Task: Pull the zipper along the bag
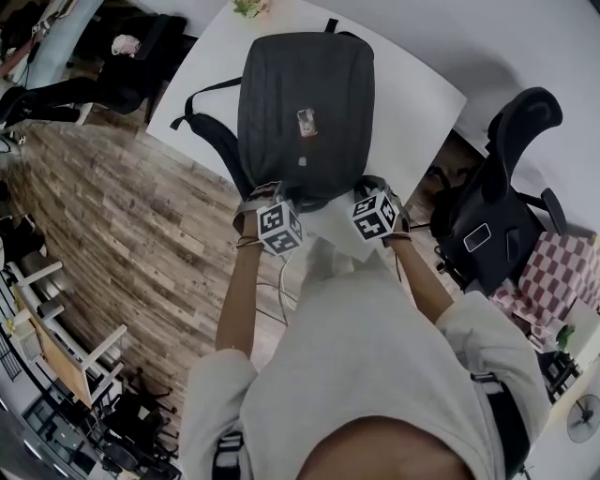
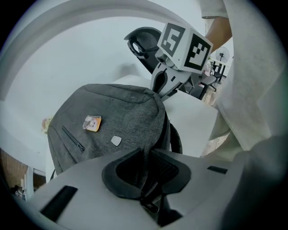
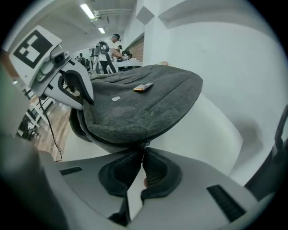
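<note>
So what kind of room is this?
Probably an office or lab workroom: a white table holding the backpack, a black office chair beside it, and long ceiling strip lights.

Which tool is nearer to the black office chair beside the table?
Right. The right tool grips the backpack's near edge on the side toward the chair; the left tool grips that edge farther from it.
</note>
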`<state>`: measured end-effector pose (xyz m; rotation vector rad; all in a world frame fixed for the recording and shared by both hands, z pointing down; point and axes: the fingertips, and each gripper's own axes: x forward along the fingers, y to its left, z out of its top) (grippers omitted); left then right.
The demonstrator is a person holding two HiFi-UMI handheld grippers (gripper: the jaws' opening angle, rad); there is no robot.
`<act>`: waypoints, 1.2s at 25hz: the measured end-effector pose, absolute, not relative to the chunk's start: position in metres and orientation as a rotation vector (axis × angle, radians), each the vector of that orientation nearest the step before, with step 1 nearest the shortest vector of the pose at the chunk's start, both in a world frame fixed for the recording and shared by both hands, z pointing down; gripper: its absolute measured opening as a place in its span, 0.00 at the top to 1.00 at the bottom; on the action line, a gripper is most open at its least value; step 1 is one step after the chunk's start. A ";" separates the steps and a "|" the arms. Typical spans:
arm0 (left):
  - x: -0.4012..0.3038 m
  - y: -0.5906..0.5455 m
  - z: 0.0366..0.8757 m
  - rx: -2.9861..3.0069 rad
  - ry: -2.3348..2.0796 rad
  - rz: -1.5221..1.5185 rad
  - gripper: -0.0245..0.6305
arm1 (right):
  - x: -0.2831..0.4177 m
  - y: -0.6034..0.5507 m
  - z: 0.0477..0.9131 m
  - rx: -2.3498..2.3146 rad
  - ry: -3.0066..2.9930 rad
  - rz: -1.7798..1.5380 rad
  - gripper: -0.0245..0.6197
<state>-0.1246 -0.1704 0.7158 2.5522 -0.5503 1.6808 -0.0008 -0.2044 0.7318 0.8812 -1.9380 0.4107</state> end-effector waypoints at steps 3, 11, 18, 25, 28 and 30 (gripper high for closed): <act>-0.124 -0.167 0.717 2.555 -0.546 1.672 0.85 | -0.004 -0.189 0.733 0.951 -1.927 0.521 0.93; -0.113 -0.162 0.711 2.548 -0.515 1.591 0.85 | 0.003 -0.201 0.735 0.909 -1.918 0.508 0.93; -0.077 -0.159 0.705 2.544 -0.582 1.476 0.85 | 0.030 -0.243 0.739 0.844 -1.888 0.340 0.93; -0.052 -0.173 0.696 2.564 -0.630 1.417 0.85 | 0.040 -0.287 0.739 0.767 -1.884 0.186 0.93; -0.045 -0.183 0.691 2.574 -0.678 1.382 0.85 | 0.043 -0.303 0.735 0.766 -1.882 0.154 0.93; -0.040 -0.188 0.693 2.566 -0.714 1.369 0.85 | 0.047 -0.311 0.736 0.772 -1.878 0.140 0.93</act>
